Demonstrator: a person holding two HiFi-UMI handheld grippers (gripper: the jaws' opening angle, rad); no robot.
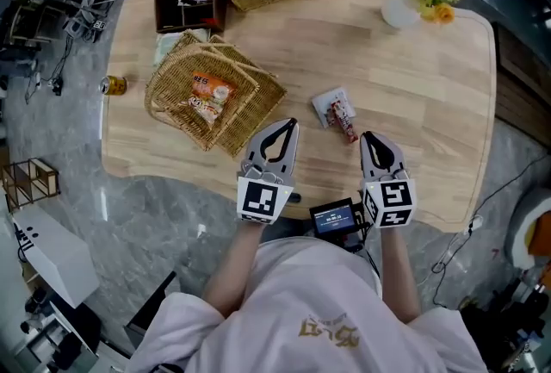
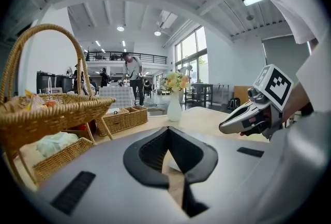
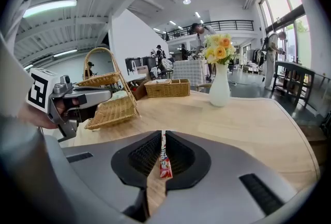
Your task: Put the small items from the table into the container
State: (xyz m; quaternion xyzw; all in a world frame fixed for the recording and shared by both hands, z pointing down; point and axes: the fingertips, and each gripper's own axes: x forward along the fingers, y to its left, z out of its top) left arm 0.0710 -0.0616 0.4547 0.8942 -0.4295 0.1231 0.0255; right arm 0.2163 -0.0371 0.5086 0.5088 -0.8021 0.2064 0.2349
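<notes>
Packets [image 1: 344,122]: two on table [image 1: 430,104], perhaps two in one basket [image 1: 164,104].

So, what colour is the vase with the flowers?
White; the vase shows best in the right gripper view.

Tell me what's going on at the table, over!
Grippers: left gripper and right gripper shut, empty. Items: red stick packet and white packet on the table, just ahead of right gripper. Container: wicker basket holds orange snack packet. Nothing in the way.
</notes>
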